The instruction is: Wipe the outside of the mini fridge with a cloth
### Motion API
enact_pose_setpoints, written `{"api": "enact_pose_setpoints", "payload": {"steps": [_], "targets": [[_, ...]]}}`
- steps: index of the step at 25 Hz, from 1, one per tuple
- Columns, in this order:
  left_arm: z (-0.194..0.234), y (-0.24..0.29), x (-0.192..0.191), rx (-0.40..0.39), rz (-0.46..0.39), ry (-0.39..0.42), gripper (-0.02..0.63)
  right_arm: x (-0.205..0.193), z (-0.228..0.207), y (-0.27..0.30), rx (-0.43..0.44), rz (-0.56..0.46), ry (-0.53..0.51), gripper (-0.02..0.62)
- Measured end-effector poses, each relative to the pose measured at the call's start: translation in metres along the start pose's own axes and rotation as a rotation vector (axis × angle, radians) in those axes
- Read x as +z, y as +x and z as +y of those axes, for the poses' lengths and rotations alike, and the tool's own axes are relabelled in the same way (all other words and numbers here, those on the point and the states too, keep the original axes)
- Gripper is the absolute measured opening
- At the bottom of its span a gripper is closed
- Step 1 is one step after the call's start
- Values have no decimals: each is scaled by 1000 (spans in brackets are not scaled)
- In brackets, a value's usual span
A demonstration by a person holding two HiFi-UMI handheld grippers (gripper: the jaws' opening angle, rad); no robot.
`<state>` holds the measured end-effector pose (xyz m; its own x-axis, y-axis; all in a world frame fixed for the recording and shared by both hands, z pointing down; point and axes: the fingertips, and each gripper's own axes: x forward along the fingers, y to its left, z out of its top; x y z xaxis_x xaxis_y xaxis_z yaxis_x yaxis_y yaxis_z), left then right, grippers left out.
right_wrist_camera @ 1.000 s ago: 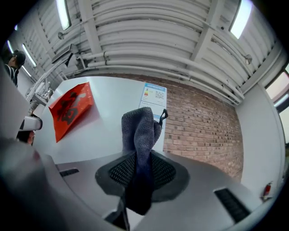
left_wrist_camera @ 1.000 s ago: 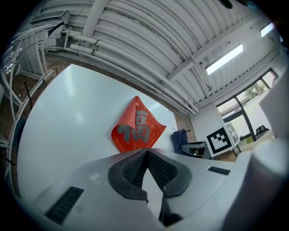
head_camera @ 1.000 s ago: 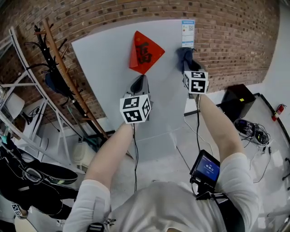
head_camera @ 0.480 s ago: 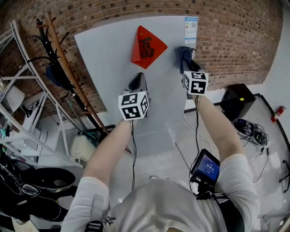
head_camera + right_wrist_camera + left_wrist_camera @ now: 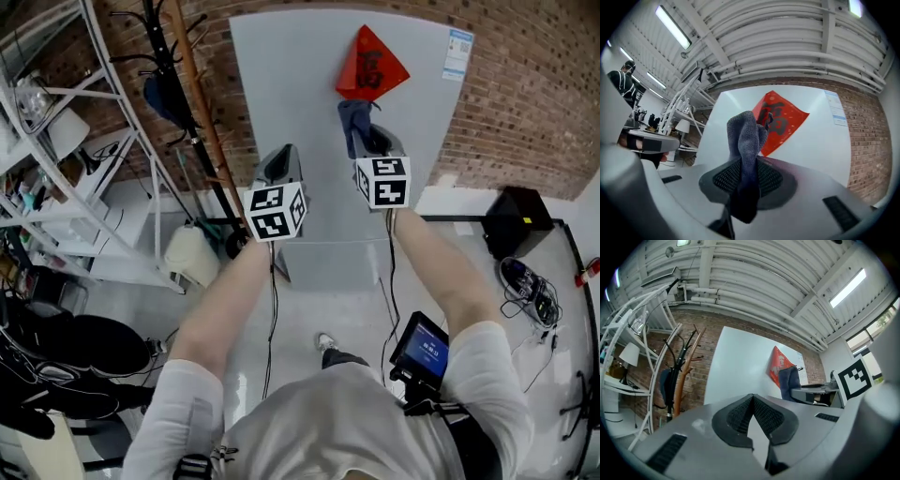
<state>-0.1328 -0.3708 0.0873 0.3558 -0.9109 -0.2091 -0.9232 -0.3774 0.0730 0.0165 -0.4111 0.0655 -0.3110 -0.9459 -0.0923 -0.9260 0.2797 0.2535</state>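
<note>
The right hand-held gripper [image 5: 368, 142] is clamped on a blue-grey knitted cloth [image 5: 744, 140], whose bunched top stands above the jaws. The cloth is up at the front of the tall white flat-fronted mini fridge [image 5: 300, 94], just below a red diamond-shaped paper decoration [image 5: 371, 64] (whether it actually touches the door cannot be told). The left hand-held gripper [image 5: 752, 401] is held beside it, jaws together and empty, pointing at the bare door.
</note>
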Motion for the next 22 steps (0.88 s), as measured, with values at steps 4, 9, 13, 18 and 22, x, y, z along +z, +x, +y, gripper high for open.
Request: {"api": "enact_pose_setpoints", "payload": {"steps": [4,9,13,18,22], "targets": [[42,-34,-4,95,10,15,3,-3,63,20,105,-2,5,84],[96,-48,-4,196,14,38,3,-7,127,56,208,-5,-5,85],[123,-46,-7,250,34,48,3,-12,166,79,280,2,-20,86],[141,-39,-30,287,75,43,3,-33,189,106,303,15,-39,86],[146,-32,-44,293,93,46,3,-40,188,116,292,7,-62,86]]}}
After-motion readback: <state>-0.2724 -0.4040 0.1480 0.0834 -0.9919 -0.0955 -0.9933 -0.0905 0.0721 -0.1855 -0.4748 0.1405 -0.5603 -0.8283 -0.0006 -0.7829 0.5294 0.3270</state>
